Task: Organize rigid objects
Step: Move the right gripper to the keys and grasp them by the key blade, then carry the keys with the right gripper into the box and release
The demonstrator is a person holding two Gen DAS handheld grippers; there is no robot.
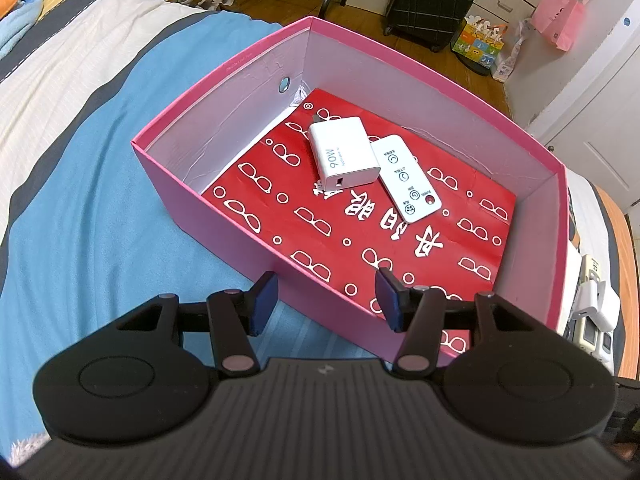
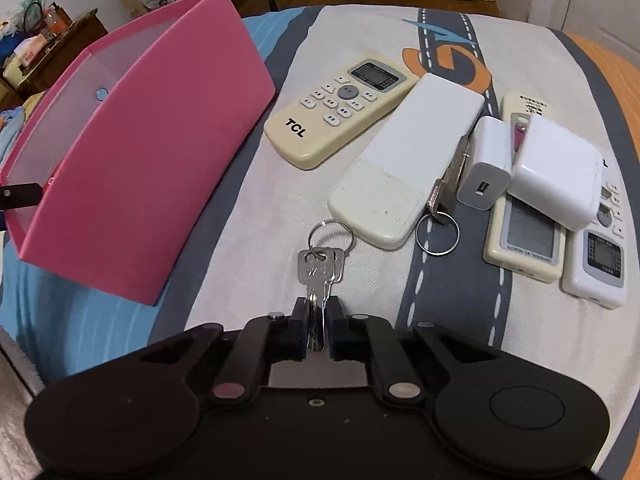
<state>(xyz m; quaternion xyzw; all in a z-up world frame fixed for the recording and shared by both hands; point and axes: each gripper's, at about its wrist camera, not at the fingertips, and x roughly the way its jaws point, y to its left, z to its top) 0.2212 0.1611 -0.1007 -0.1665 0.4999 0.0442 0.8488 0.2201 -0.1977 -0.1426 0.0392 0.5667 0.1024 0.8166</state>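
A pink box [image 1: 224, 216] lined with red patterned paper sits on the bed. Inside lie a white 90W charger [image 1: 344, 158] and a small white remote [image 1: 404, 178]. My left gripper [image 1: 326, 300] is open and empty, straddling the box's near wall. In the right wrist view my right gripper [image 2: 318, 330] is shut on a bunch of silver keys [image 2: 320, 270] with a ring, held just above the bedspread. The pink box [image 2: 152, 152] stands to its left.
On the bed to the right lie a cream TCL remote [image 2: 336, 110], a white remote face down [image 2: 408, 160], a loose key ring [image 2: 437, 235], two white chargers [image 2: 486, 162] [image 2: 556, 172] and two more remotes [image 2: 524, 232] [image 2: 600, 264]. A suitcase [image 1: 432, 0] stands on the floor beyond.
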